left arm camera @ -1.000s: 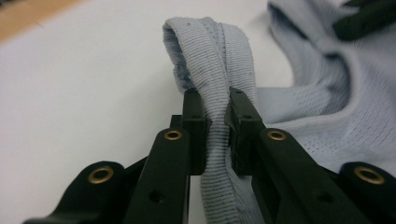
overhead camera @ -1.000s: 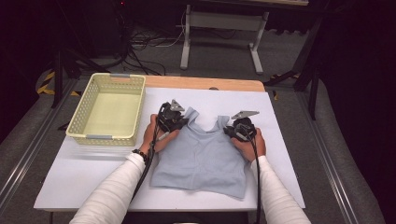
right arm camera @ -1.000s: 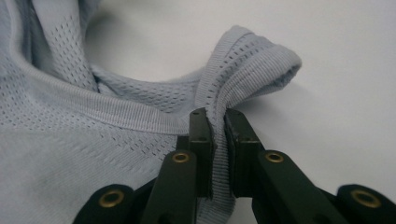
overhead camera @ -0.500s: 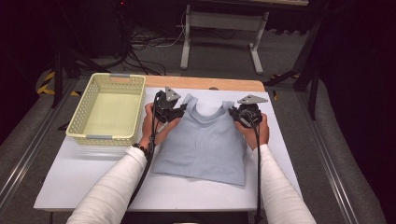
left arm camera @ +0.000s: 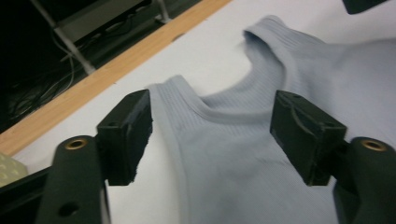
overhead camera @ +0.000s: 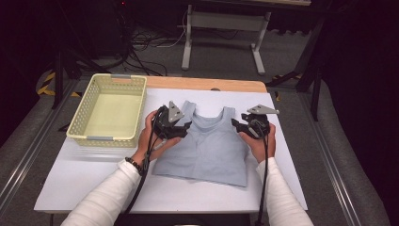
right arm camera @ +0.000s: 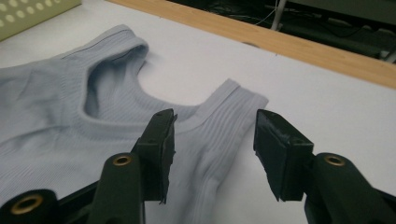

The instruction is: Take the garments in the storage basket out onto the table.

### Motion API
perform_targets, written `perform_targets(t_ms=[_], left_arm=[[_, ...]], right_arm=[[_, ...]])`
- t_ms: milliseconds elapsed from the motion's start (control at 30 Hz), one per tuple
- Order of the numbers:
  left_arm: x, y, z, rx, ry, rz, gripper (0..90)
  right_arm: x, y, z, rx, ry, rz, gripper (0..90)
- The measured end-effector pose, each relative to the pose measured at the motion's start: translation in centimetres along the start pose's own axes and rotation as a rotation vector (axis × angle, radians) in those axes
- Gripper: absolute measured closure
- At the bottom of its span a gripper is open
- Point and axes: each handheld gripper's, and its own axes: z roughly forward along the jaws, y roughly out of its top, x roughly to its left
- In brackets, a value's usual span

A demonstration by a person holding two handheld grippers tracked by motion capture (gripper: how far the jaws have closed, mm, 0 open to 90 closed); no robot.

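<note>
A light blue tank top [overhead camera: 207,150] lies flat on the white table cover, neckline toward the far side. My left gripper [overhead camera: 184,126] hovers over its left shoulder strap [left arm camera: 177,107]. Its jaws have just been opening and now stand apart, with the strap lying loose below them. My right gripper [overhead camera: 236,125] is over the right shoulder strap [right arm camera: 233,105]. Its jaws have also just been opening, and the fabric lies slack under them, untouched by the pads [right arm camera: 161,140]. In the left gripper view my left gripper [left arm camera: 212,135] frames the neckline; in the right gripper view my right gripper [right arm camera: 215,149] straddles the strap.
A pale yellow mesh basket [overhead camera: 75,134] with nothing in it stands at the table's left. The wooden table edge [overhead camera: 207,84] runs along the far side. Bare white cover [overhead camera: 84,183] stretches in front of the basket. Beyond the table are cables and a metal stand on the floor.
Both grippers carried the top's shoulders toward the far side, stretching it flat. Then both let go of the straps, their jaws opening, and lifted slightly.
</note>
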Motion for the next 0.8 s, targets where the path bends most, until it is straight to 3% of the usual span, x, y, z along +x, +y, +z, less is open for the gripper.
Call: perform_targets(t_ms=[67,233,333,467,633,800], left_arm=[[-0.7,-0.9,-0.8,-0.004,-0.032,0.015,25.0],[-2.5,-4.2,-2.9,-0.005,-0.094,0.071,22.7],[-3.1,-6.3,-3.8,0.043,-0.130,0.101,21.5],[-3.3,-8.4,-5.0,0.088,-0.203,0.074,21.5],[-3.4,-10.5,-5.7,0.143,-0.214,0.064,22.8],[-2.5,-11.5,-5.3,0.166,-0.251,0.006,27.5]], right_arm=[[0.1,-1.1,-1.1,0.006,0.016,0.004,47.8],[0.3,-2.9,-2.5,0.024,0.004,-0.025,47.4],[0.2,-5.0,-3.4,0.072,-0.019,-0.046,47.1],[-0.1,-6.3,-3.9,0.090,-0.021,-0.008,46.8],[0.1,-7.9,-4.2,0.118,-0.014,0.006,47.5],[0.9,-8.0,-3.9,0.139,-0.004,-0.016,48.6]])
